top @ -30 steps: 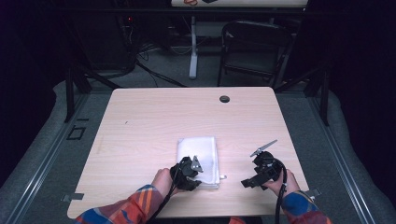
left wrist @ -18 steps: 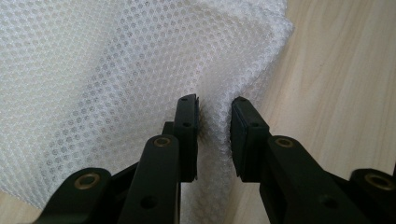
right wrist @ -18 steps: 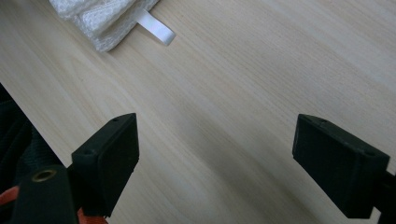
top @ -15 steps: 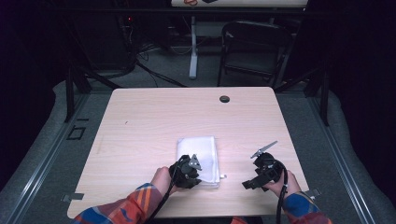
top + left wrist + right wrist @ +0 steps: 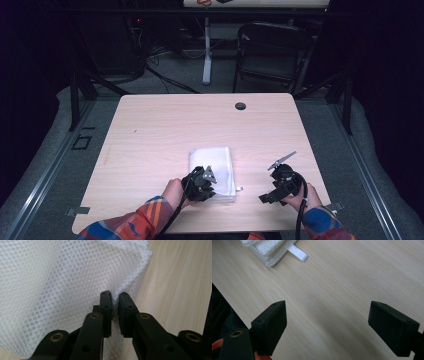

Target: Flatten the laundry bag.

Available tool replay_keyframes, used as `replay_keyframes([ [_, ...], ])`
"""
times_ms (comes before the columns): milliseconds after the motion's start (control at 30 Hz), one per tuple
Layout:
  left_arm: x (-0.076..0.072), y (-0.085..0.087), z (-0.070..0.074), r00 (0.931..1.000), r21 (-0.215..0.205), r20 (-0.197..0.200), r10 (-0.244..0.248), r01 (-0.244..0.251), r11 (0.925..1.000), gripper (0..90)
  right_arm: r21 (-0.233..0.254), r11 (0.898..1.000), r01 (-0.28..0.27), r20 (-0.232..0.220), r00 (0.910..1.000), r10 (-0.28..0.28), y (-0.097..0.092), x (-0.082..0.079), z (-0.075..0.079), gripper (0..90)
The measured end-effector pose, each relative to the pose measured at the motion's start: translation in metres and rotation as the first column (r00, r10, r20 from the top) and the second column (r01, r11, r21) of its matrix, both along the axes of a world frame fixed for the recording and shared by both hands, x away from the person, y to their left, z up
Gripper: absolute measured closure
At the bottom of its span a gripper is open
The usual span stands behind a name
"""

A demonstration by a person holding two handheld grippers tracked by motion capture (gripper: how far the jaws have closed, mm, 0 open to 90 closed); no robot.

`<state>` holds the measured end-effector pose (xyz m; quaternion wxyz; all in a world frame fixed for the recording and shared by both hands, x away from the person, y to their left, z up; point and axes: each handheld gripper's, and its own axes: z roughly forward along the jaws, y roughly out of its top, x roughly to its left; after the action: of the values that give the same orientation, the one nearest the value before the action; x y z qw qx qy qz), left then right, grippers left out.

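Cloth [image 5: 212, 167]: I see it folded on the table [image 5: 150, 135], six o'clock.
Left gripper [image 5: 114, 305]: jaws just closing, pinching cloth's near edge.
Right gripper [image 5: 327, 322]: jaws wide, nothing held, at cloth's four o'clock.

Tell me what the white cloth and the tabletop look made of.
White cloth: looks like a synthetic mesh fabric, matte; a regular grid of small holes shows, and it puckers softly between the left gripper pads. Tabletop: pale wood-grain surface, probably laminate, smooth with a slight sheen; real wood can't be ruled out.
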<state>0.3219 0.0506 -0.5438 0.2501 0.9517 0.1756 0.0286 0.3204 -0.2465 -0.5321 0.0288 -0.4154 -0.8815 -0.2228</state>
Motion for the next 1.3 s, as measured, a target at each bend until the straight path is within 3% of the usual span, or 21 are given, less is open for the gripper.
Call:
replay_keyframes([
  [200,-0.001,0.001,0.002,0.9998,-0.012,0.019,0.005,-0.005,0.9999,86.5,-0.015,1.000,-0.015,0.017,0.9997,0.015,0.005,-0.001,0.001,17.3],
  [300,-0.002,0.002,0.004,0.9996,-0.033,0.026,0.014,-0.013,0.9994,87.0,0.008,1.000,-0.021,0.026,0.9994,0.021,0.011,-0.003,0.002,19.8],
  [333,-0.002,0.003,0.005,0.9996,-0.038,0.024,0.012,-0.011,0.9992,87.2,-0.009,0.999,-0.046,0.035,0.9983,0.046,0.012,-0.002,0.003,23.1],
  [367,-0.002,0.003,0.006,0.9993,-0.048,0.034,0.014,-0.012,0.9988,87.2,0.010,0.999,-0.042,0.036,0.9985,0.042,0.017,-0.003,0.003,26.4],
  [400,-0.002,0.004,0.007,0.9992,-0.057,0.035,0.018,-0.016,0.9983,87.4,-0.018,0.996,-0.087,0.047,0.9950,0.088,0.024,-0.001,0.004,32.4],
  [433,-0.002,0.004,0.009,0.9991,-0.061,0.039,0.014,-0.012,0.9981,87.4,-0.018,0.996,-0.087,0.047,0.9950,0.088,0.024,-0.001,0.004,32.4],
  [600,-0.003,0.004,0.012,0.9979,-0.079,0.060,0.026,-0.021,0.9966,87.6,-0.011,0.988,-0.157,0.095,0.9829,0.157,0.052,0.002,0.006,62.8],
  [667,-0.003,0.005,0.013,0.9973,-0.082,0.069,0.024,-0.018,0.9964,87.7,-0.020,0.985,-0.172,0.101,0.9797,0.173,0.057,0.002,0.007,67.2],
  [700,-0.004,0.006,0.014,0.9972,-0.091,0.071,0.025,-0.018,0.9956,87.8,-0.021,0.981,-0.193,0.121,0.9735,0.194,0.067,0.003,0.006,79.1],
  [733,-0.004,0.006,0.015,0.9972,-0.091,0.070,0.026,-0.020,0.9956,87.8,-0.019,0.979,-0.201,0.127,0.9711,0.202,0.070,0.003,0.006,82.2],
  [800,-0.004,0.007,0.017,0.9964,-0.104,0.078,0.034,-0.026,0.9942,87.8,-0.014,0.978,-0.208,0.137,0.9686,0.207,0.075,0.003,0.006,85.5],
  [867,-0.004,0.008,0.018,0.9954,-0.110,0.088,0.040,-0.030,0.9935,87.8,-0.022,0.972,-0.232,0.152,0.9606,0.233,0.085,0.004,0.004,89.7],
  [967,-0.003,0.009,0.019,0.9949,-0.117,0.088,0.049,-0.038,0.9924,87.8,-0.026,0.969,-0.244,0.179,0.9530,0.245,0.099,0.007,-0.003,90.0],
  [1067,-0.003,0.011,0.019,0.9946,-0.125,0.086,0.059,-0.048,0.9910,87.7,-0.012,0.973,-0.232,0.189,0.9548,0.230,0.104,0.009,-0.010,90.0],
  [1133,-0.003,0.012,0.020,0.9935,-0.127,0.091,0.068,-0.056,0.9903,87.7,-0.024,0.972,-0.232,0.162,0.9590,0.233,0.106,0.013,-0.021,90.0],
  [1300,-0.003,0.014,0.021,0.9917,-0.127,0.096,0.085,-0.072,0.9893,87.8,-0.025,0.972,-0.235,0.163,0.9580,0.235,0.107,0.013,-0.023,90.0],
])
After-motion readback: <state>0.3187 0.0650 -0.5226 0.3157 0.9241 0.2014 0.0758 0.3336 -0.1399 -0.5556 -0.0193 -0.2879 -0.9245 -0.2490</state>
